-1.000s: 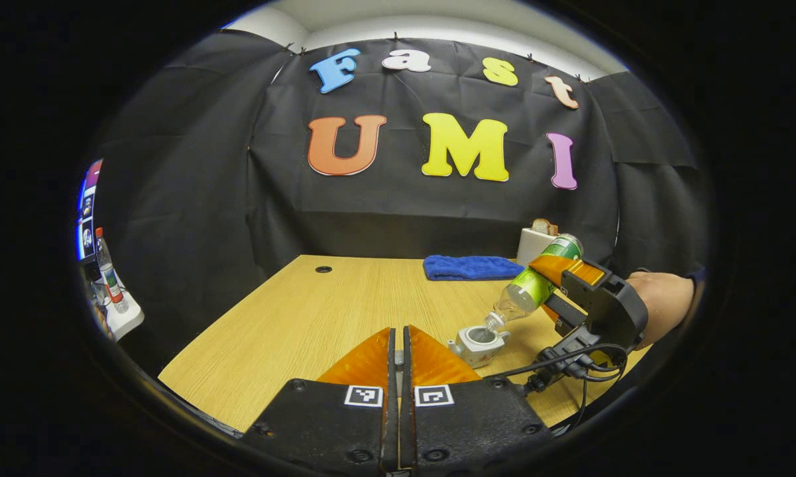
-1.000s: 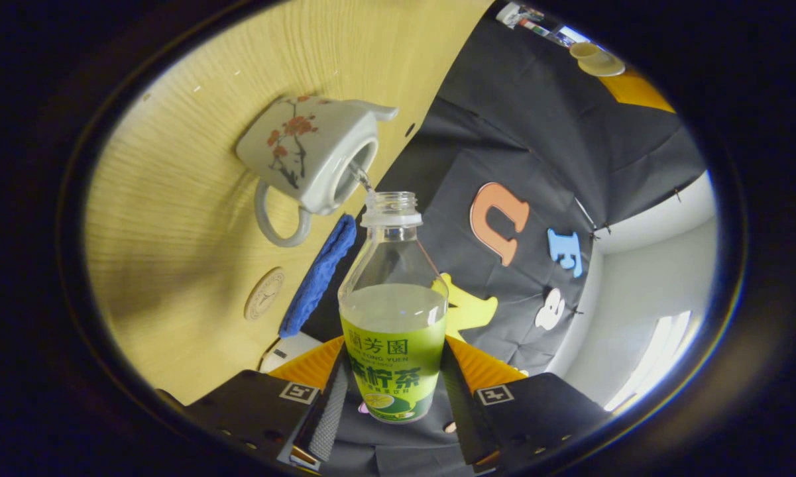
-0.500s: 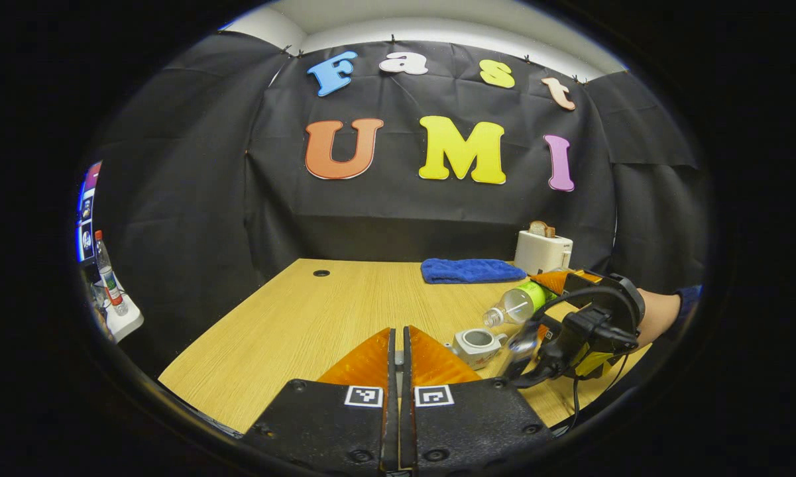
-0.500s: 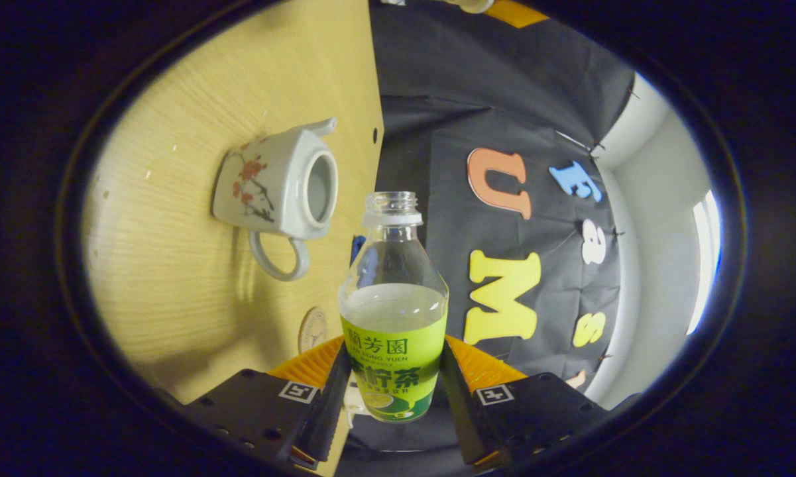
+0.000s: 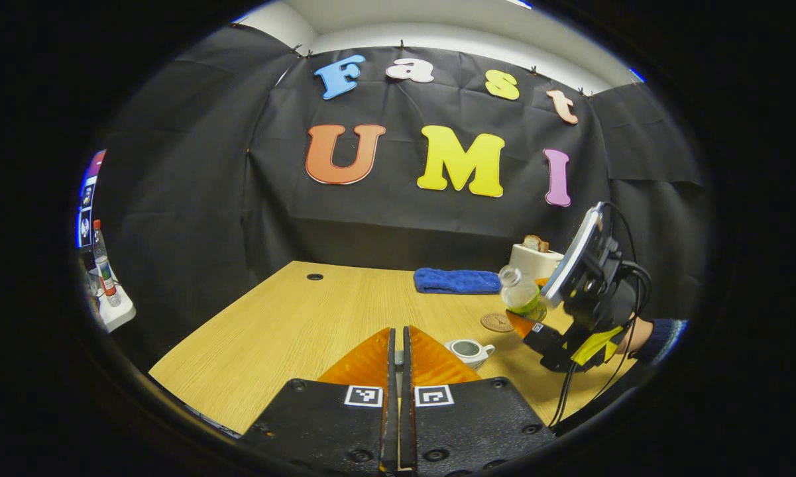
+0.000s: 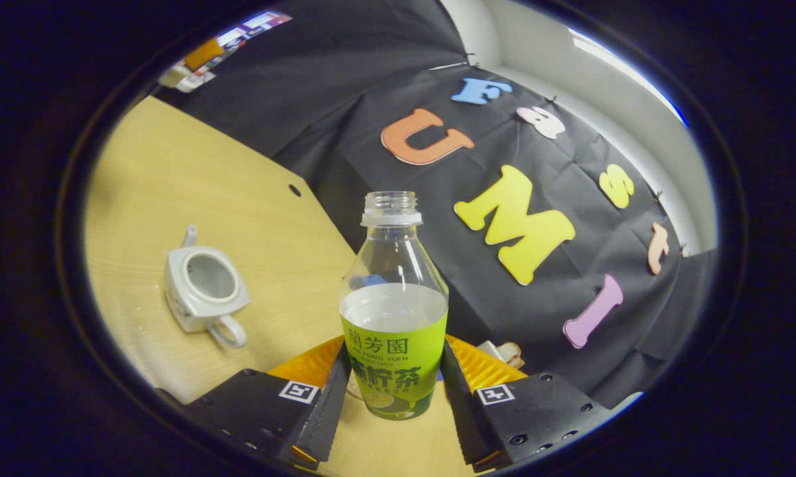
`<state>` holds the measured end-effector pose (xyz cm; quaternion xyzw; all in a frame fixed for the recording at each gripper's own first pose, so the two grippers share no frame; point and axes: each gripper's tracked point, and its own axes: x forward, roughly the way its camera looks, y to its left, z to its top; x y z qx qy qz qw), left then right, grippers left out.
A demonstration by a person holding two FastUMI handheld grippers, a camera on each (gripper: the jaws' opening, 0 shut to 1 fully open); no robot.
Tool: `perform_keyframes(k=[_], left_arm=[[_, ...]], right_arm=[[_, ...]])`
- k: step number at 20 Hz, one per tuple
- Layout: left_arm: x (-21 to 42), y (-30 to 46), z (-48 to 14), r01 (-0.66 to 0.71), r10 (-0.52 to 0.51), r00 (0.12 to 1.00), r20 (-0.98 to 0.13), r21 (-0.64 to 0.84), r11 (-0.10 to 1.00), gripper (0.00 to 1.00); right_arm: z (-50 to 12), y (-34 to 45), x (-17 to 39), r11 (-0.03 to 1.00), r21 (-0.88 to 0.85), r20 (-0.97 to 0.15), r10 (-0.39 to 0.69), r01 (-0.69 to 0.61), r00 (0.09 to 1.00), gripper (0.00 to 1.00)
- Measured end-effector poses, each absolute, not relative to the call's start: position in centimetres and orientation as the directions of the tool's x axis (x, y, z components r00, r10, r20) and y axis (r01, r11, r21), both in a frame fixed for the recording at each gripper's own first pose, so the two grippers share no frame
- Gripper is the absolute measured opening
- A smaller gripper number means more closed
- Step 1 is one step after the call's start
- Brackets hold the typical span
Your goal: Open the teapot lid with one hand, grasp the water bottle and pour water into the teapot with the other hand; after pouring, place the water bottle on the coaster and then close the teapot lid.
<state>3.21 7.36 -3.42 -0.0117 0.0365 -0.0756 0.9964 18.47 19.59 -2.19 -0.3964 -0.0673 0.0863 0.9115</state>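
held the bottle (image 6: 394, 311) upright, clamped in the right tool (image 6: 394, 391); best lowered straight onto the coaster (image 5: 497, 322) beyond the open teapot (image 6: 203, 288). left tool (image 5: 398, 348) closed; contents unseen.

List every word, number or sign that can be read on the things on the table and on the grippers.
On the water bottle: a green label with printed characters, which I do not transcribe.
On the coaster: a round emblem, too small to read.
On the left gripper: two square coded markers, no words.
On the teapot: no text.
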Motion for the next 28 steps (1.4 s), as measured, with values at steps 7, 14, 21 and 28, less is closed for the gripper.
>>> perform_keyframes(k=[7,14,21,28], left_arm=[[3.4,6.9,-3.5,0.141,-0.142,0.987,-0.074,-0.019,0.99,0.04],[3.9,7.7,-3.3,0.107,-0.108,0.993,-0.051,-0.007,0.994,0.04],[6.5,10.6,-5.0,-0.062,0.06,0.996,-0.065,-0.023,0.998,0.04],[7.3,7.9,-6.1,-0.036,0.035,0.997,-0.073,-0.005,0.999,0.04]], right_arm=[[-0.2,16.6,22.8,0.94,-0.277,-0.024,0.2,-0.199,0.98,0.72],[-2.9,18.1,26.4,0.958,-0.138,-0.114,0.238,-0.253,0.964,0.72],[-3.7,17.3,28.5,0.972,-0.039,-0.143,0.222,-0.23,0.965,0.72],[-4.3,17.4,29.6,0.969,-0.024,-0.138,0.239,-0.245,0.961,0.75]])
